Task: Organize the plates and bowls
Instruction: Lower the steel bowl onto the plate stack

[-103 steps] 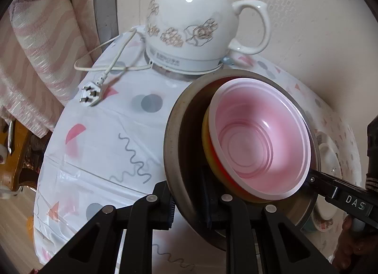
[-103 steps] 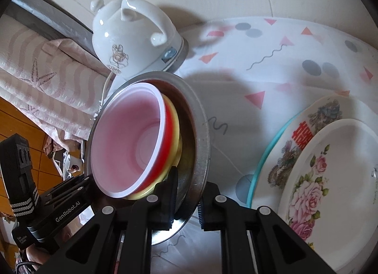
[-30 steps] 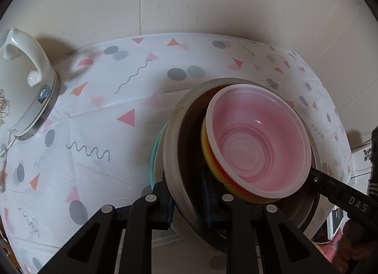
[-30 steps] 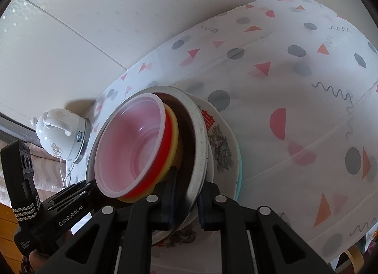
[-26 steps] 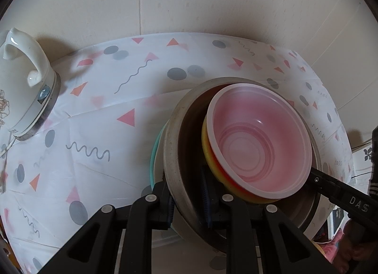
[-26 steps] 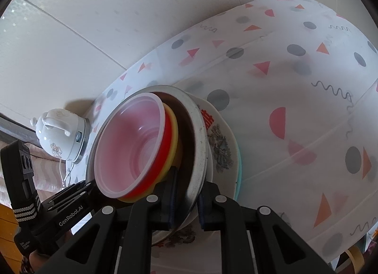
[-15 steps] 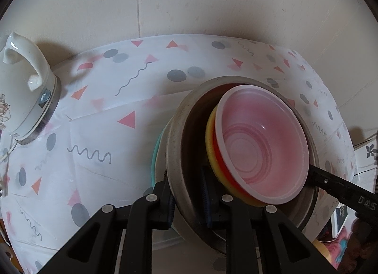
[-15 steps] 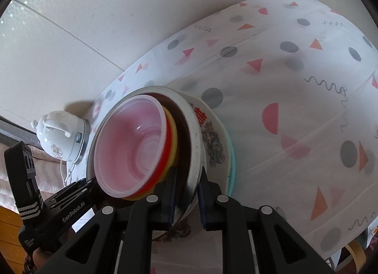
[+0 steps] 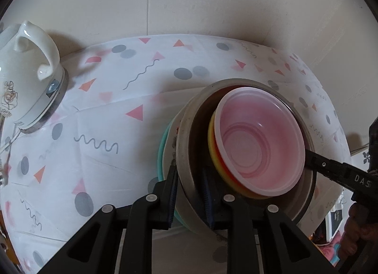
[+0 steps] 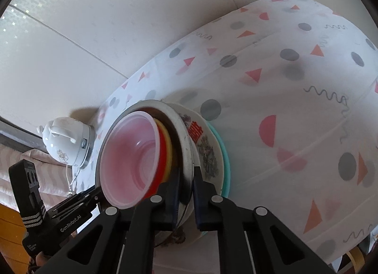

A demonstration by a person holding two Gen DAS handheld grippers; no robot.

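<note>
Nearby, kettle [image 9: 26, 78] stands well apart from metal bowl [image 9: 186, 153] on tablecloth [image 9: 106, 146].

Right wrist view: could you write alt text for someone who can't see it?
A hand-held gripper pinches the rim of a metal bowl holding nested pink, red and yellow bowls, set on floral plates. A patterned tablecloth lies beneath; a white kettle stands behind, left.

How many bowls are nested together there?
4: a pink bowl innermost, a red bowl around it, a yellow bowl next, and the metal bowl holding them all. More could be hidden underneath.
</note>
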